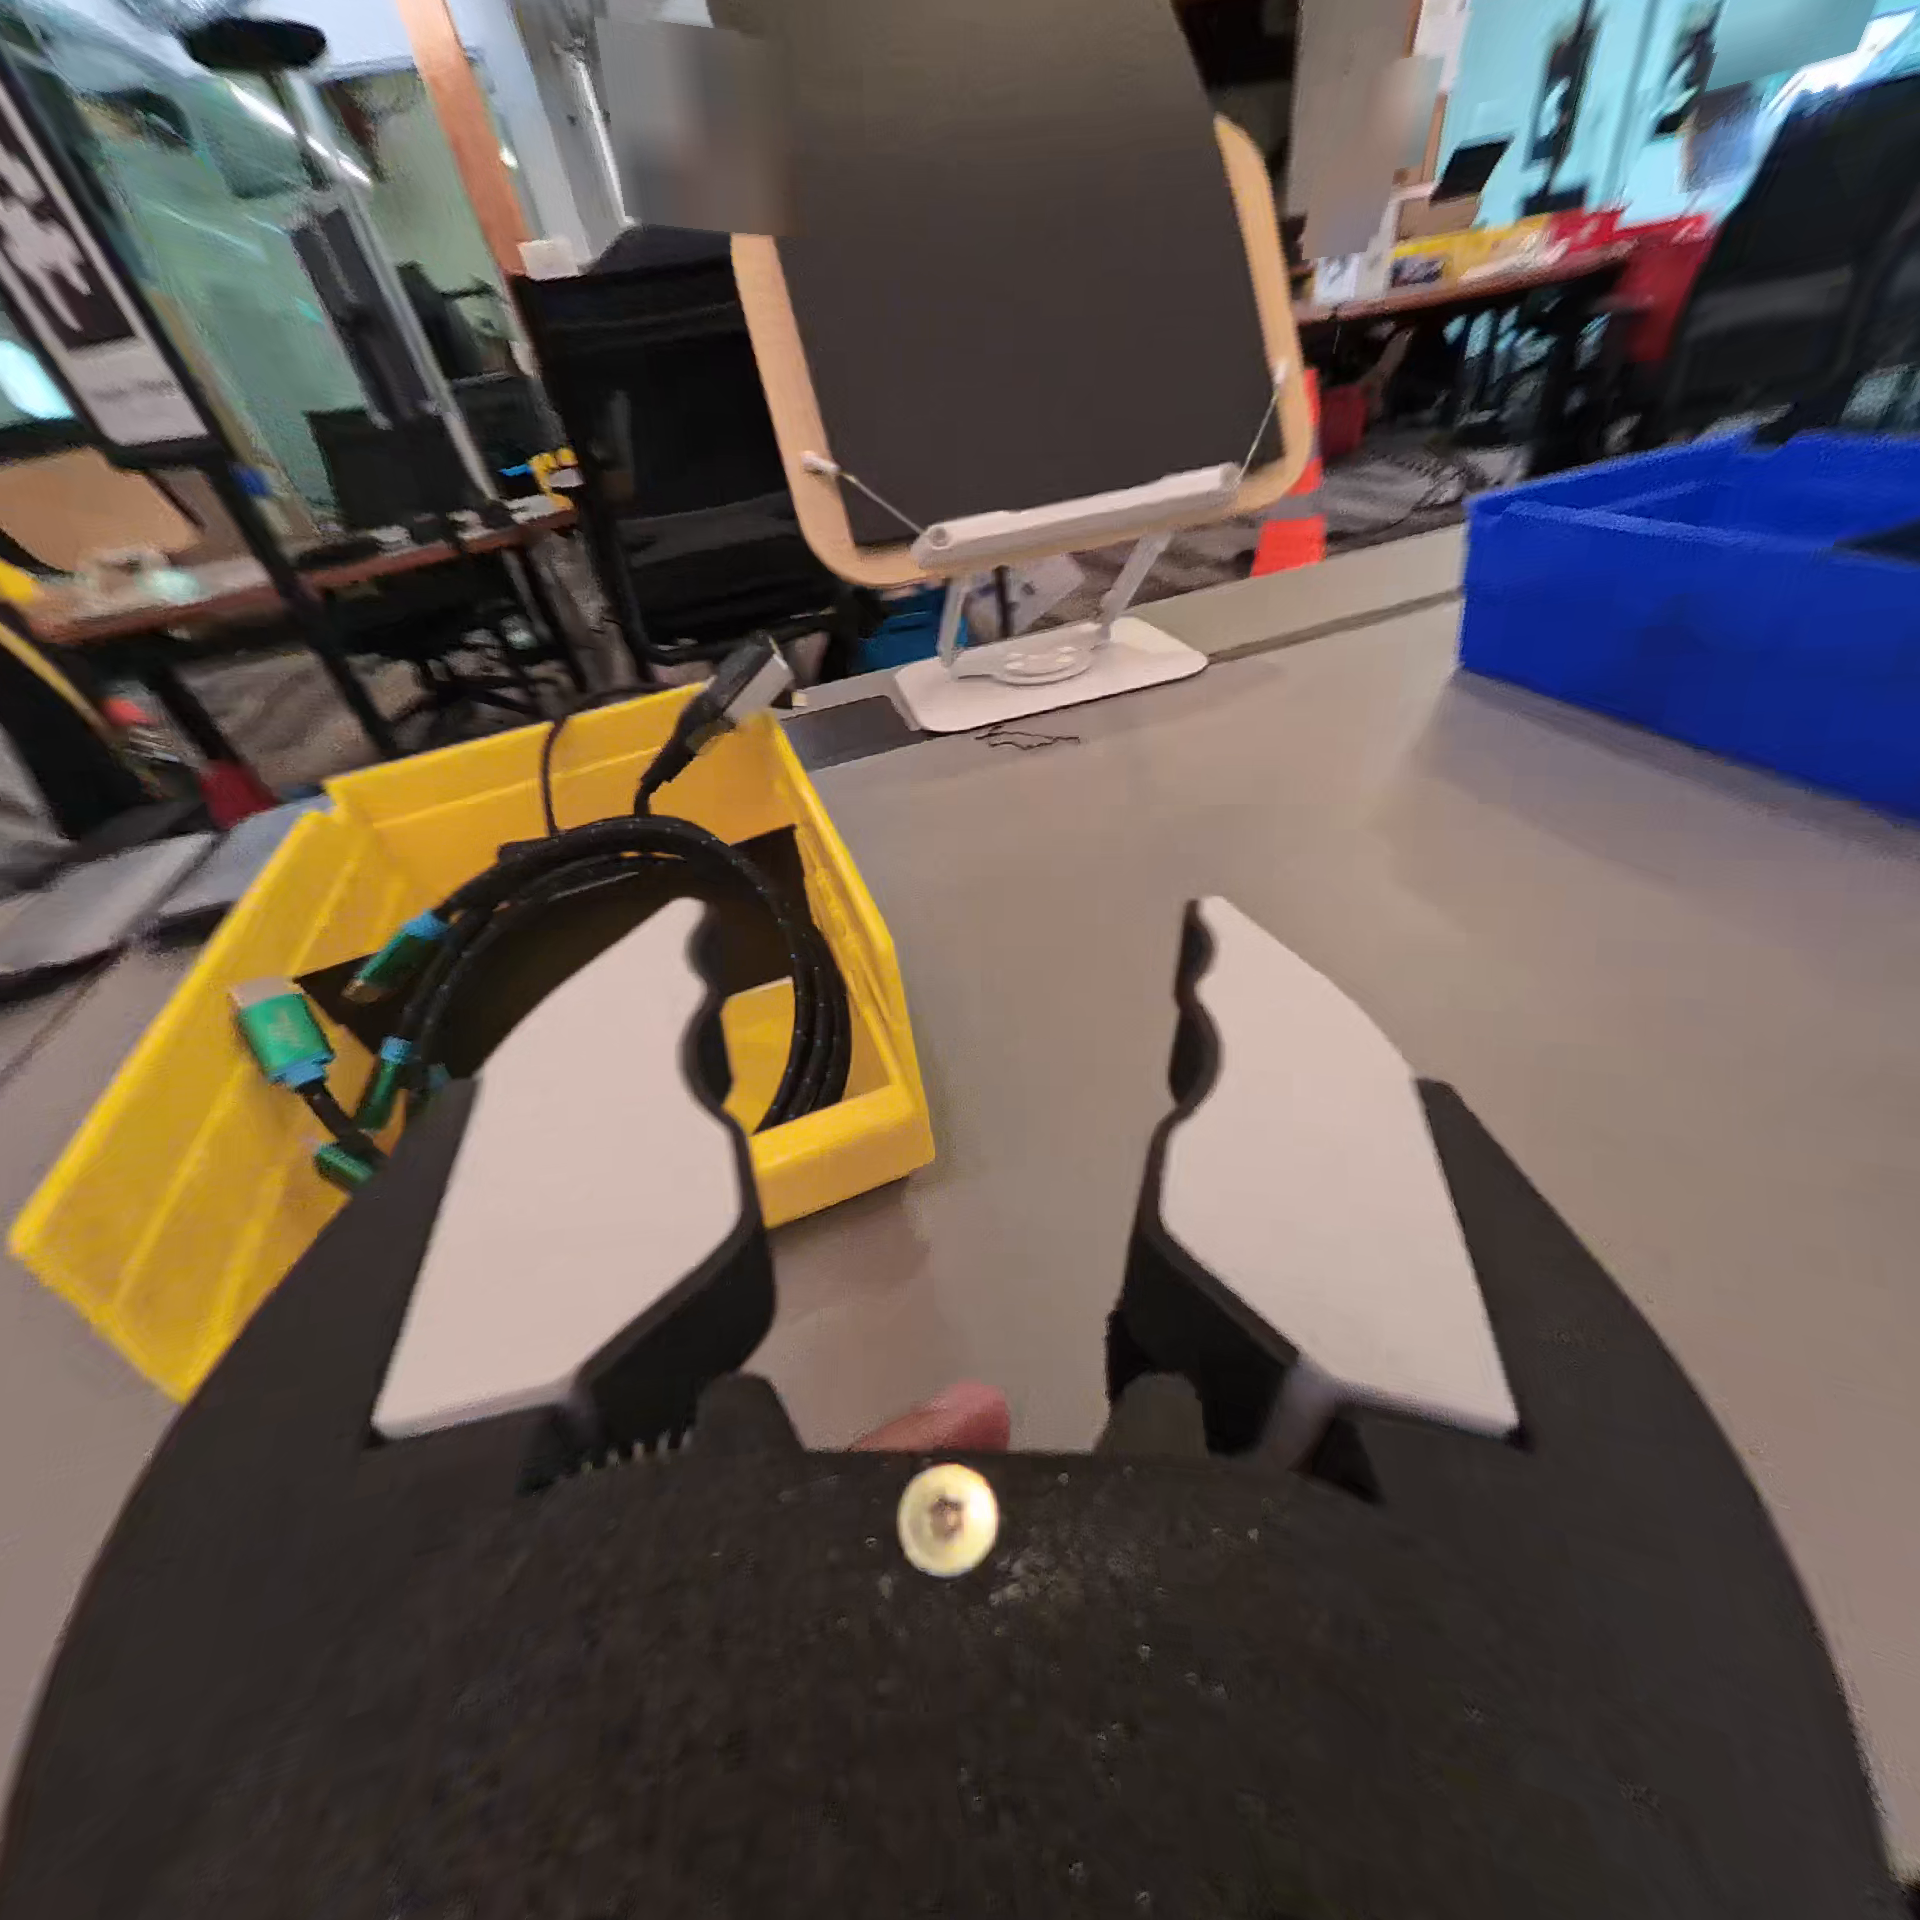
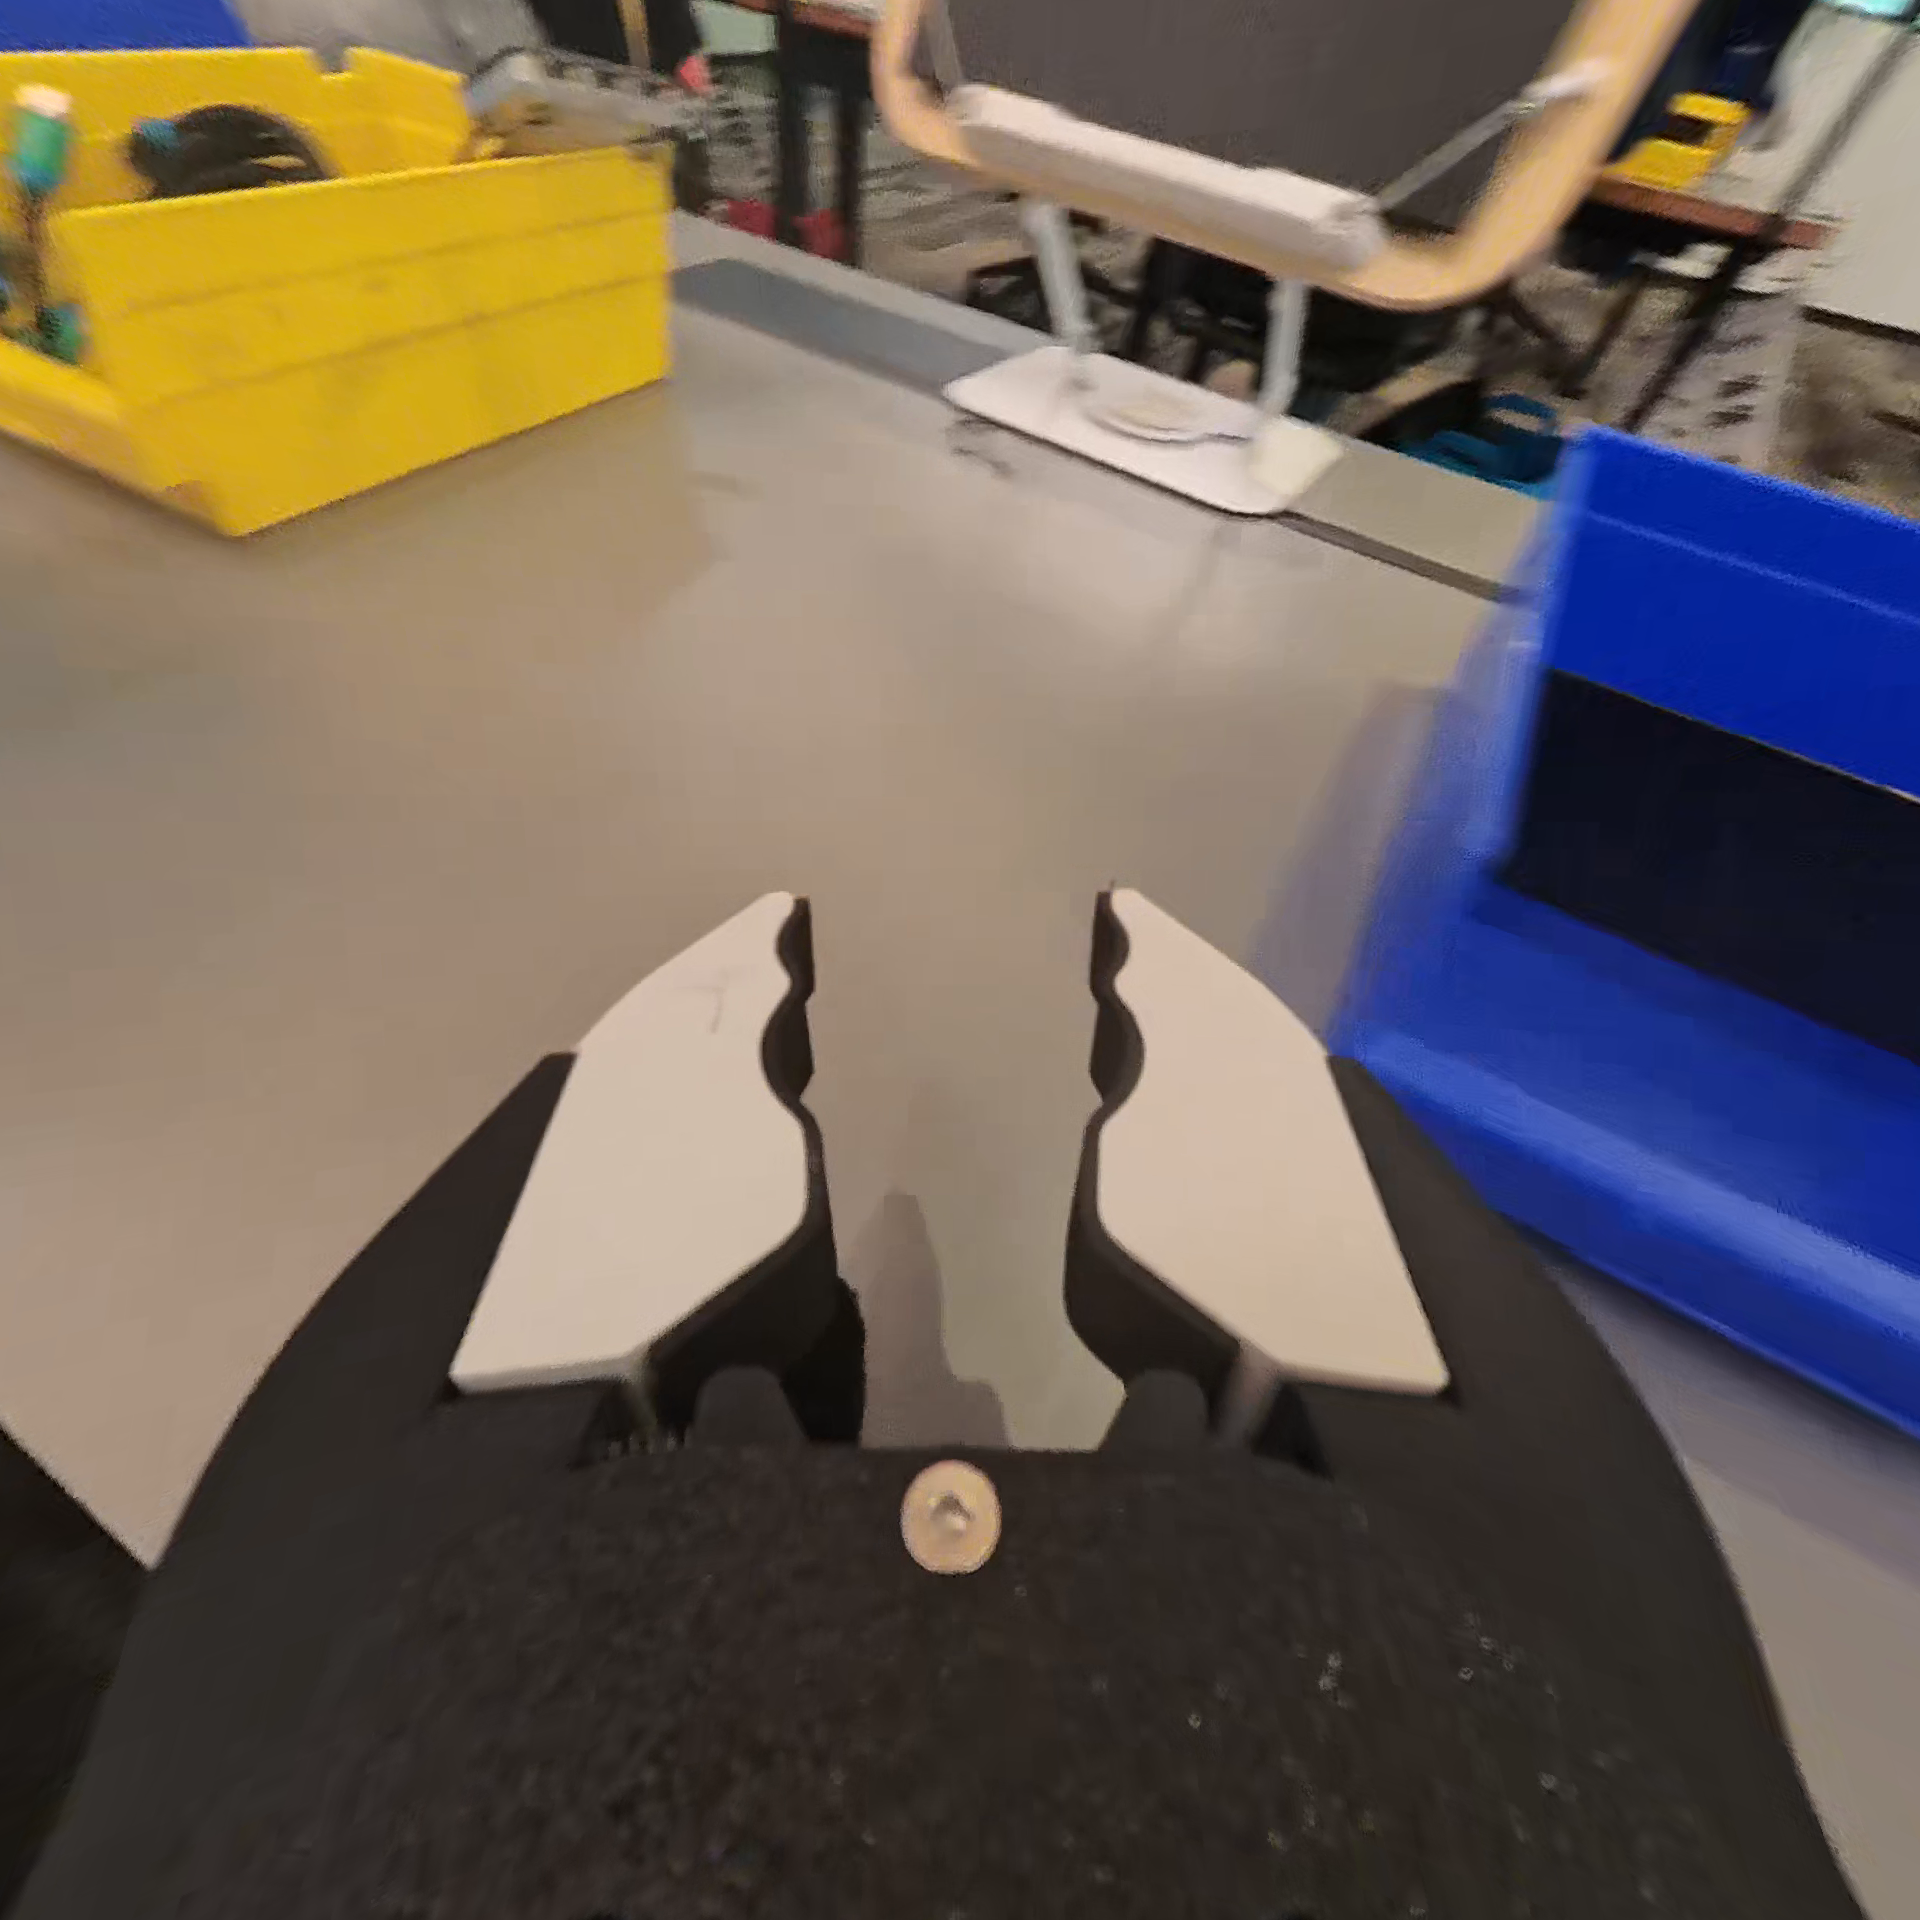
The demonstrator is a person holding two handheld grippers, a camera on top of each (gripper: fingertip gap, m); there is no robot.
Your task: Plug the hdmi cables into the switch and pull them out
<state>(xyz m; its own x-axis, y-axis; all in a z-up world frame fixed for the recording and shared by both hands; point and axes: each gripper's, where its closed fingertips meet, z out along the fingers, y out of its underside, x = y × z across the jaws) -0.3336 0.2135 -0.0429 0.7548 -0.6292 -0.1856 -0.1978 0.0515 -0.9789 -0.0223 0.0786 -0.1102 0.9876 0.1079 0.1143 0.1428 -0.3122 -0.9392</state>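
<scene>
Left wrist view: left gripper (image 1: 940,914) is hovering spread, empty; it should be pinching a green plug (image 1: 283,1029), seemingly loose, squarely in the yellow bin (image 1: 842,1143).

My left gripper (image 1: 940,909) hangs above the grey table (image 1: 1299,935) with its jaws spread wide, nothing between them. Its two pale fingers (image 1: 582,1174) point forward and slightly down toward the table, tips clear of the surface. A fingertip of my hand (image 1: 940,1418) shows just behind the jaws, low between the finger roots. My right gripper (image 2: 951,904) is also over the table, tilted down toward it, jaws parted though less widely than the left, and empty. Its fingers (image 2: 665,1153) stand apart from the surface, which shows through the gap. Both views are blurred.
</scene>
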